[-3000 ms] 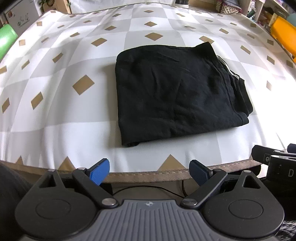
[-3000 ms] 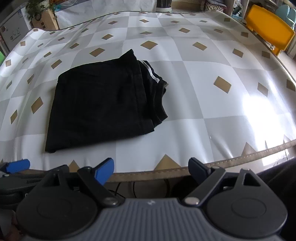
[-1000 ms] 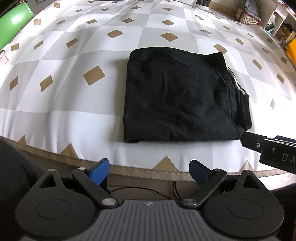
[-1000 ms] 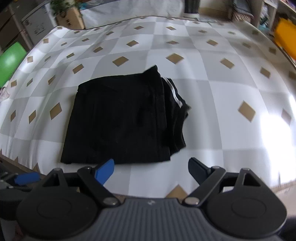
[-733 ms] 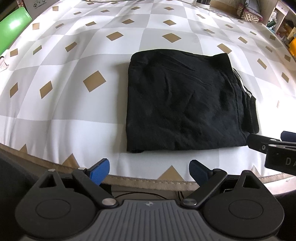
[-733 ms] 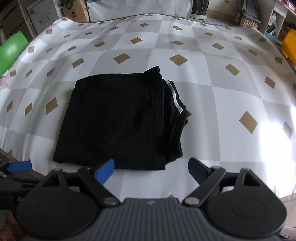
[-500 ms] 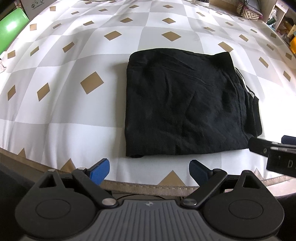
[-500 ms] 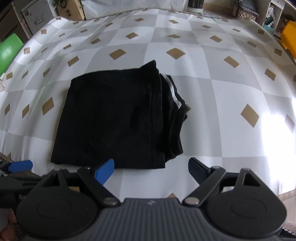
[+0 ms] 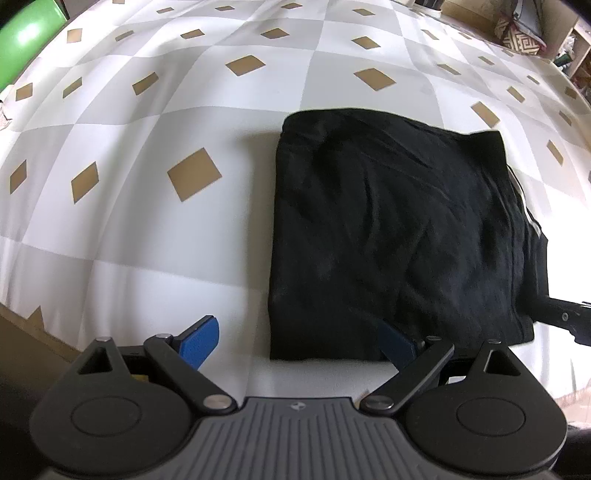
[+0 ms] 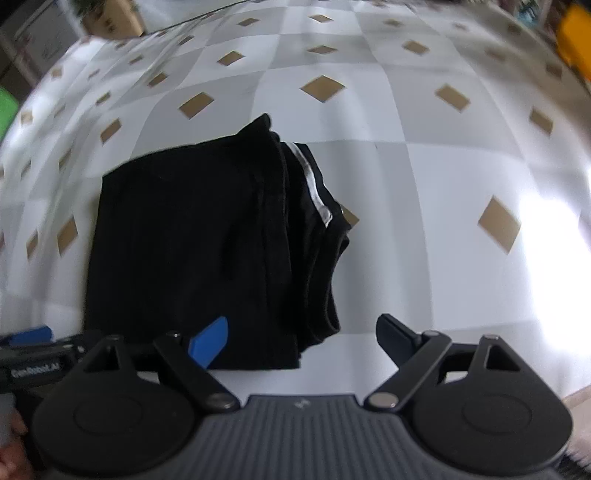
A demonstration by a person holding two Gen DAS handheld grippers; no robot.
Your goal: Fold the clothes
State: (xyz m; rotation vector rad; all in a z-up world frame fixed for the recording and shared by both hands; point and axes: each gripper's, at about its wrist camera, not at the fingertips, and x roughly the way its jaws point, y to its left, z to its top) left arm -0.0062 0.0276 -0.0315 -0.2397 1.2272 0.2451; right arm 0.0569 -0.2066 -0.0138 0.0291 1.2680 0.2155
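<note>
A: What is sitting nearest the cameras?

B: The left hand-held gripper [image 9: 295, 341] is hanging with its jaws spread wide and nothing clamped. Its blue left pad is hovering over bare cloth, and its right pad is showing in front of the near edge of the folded black garment [image 9: 399, 236]. Whether that pad is touching the fabric, I cannot tell.

A: And the other one?

B: The right hand-held gripper [image 10: 301, 338] is likewise standing released, gripping nothing, with the garment's near right corner showing between its pads.

A: Where is the garment lying?

B: It is lying flat on the surface [image 9: 147, 229], close to the near edge, on a white and grey checked cover with tan diamonds. It is folded into a roughly square block, so I cannot tell a clear long axis. Its stacked edges, with a white stripe [image 10: 314, 184] showing among them, are facing right, and the smooth fold is facing left.

A: Any containers farther off?

B: A cardboard box [image 10: 110, 18] is standing beyond the far edge, blurred; its contents I cannot make out.
</note>
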